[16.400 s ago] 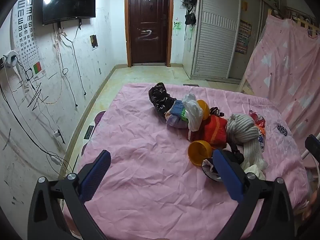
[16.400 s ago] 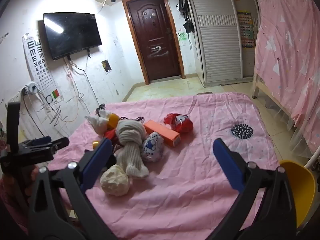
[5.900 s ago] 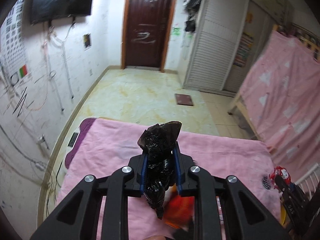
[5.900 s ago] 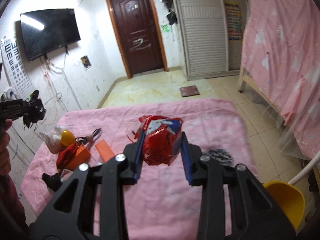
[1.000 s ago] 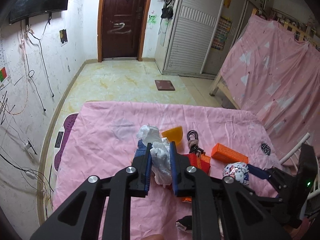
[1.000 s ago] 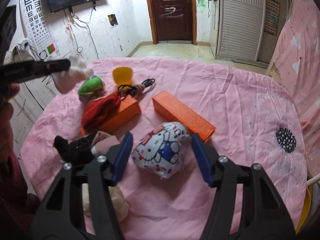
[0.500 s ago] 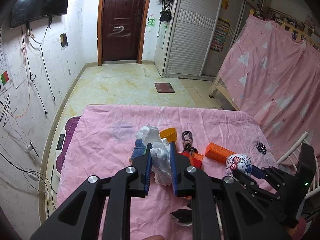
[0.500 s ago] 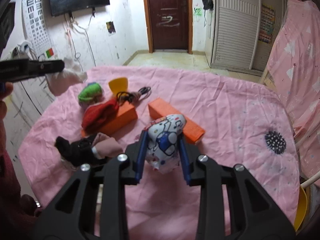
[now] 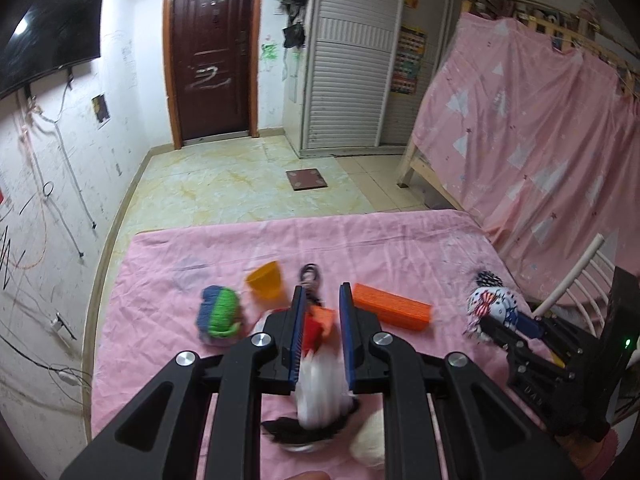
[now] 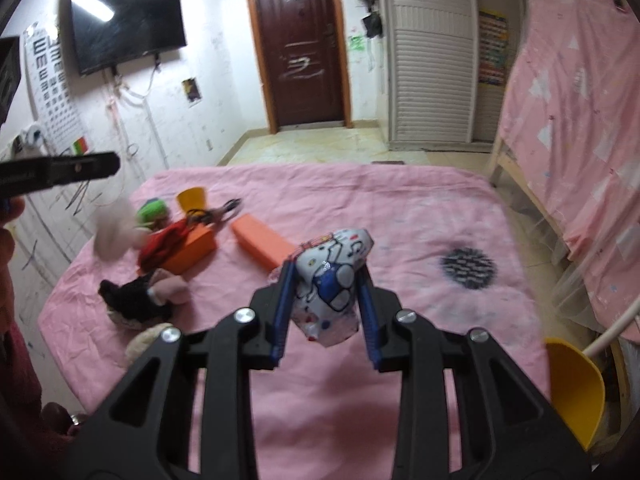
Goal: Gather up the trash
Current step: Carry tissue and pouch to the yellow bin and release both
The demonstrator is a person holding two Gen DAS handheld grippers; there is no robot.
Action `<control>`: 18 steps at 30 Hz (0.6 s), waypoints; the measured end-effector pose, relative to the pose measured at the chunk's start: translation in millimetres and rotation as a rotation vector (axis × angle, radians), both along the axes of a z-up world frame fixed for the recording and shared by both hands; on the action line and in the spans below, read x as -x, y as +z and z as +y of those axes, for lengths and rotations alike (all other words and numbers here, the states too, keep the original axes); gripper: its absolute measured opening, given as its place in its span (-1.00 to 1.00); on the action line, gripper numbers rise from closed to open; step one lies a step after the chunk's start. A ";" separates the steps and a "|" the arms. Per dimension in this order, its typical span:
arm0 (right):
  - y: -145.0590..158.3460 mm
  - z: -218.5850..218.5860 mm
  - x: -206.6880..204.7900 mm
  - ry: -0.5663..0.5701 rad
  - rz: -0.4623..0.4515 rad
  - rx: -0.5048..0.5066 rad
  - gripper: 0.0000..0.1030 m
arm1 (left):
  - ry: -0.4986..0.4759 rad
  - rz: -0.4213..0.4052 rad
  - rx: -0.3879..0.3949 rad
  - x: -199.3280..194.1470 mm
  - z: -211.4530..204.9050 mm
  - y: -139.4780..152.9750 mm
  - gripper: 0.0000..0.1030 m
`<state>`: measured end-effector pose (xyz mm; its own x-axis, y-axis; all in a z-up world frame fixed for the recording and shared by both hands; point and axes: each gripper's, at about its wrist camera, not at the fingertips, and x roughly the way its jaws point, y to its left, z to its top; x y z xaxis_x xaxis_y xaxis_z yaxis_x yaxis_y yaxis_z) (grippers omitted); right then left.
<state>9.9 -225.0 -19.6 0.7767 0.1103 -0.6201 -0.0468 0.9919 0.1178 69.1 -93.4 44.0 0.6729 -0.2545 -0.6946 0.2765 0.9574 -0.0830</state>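
Observation:
My right gripper (image 10: 325,296) is shut on a white cartoon-print bag (image 10: 332,280) and holds it above the pink table cover (image 10: 420,240); the bag also shows in the left wrist view (image 9: 494,306). My left gripper (image 9: 322,320) is open, its jaws parted. A blurred white plastic bag (image 9: 320,388) falls below it; in the right wrist view it is a blur (image 10: 114,232) under the left gripper's finger (image 10: 64,172).
On the cover lie an orange box (image 9: 390,306), a yellow cup (image 9: 266,284), a green-blue yarn ball (image 9: 220,312), a red cloth on a second orange box (image 10: 176,250), a black cable (image 10: 216,210) and dark clothing (image 10: 136,300). A yellow chair (image 10: 572,388) stands right.
My left gripper has opened and let go of the white plastic bag, which drops. My right gripper has lifted the cartoon bag higher off the cover.

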 end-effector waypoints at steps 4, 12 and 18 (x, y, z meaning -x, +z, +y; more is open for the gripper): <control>0.9 -32.5 14.4 -0.067 -0.014 -0.017 -0.43 | -0.045 -0.011 -0.019 5.4 -26.3 2.6 -0.82; -4.6 -77.8 30.6 -0.152 -0.030 -0.058 -0.43 | -0.033 -0.005 -0.089 8.3 -41.8 -1.2 -0.82; -7.4 -89.4 34.1 -0.166 -0.039 -0.076 -0.42 | -0.028 0.067 -0.172 1.9 -44.5 -21.5 -0.04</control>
<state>-24.2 -314.4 -27.1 0.8114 0.0243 -0.5841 0.1104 0.9748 0.1940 67.2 -137.8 22.5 0.6182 -0.1461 -0.7723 0.3022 0.9512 0.0619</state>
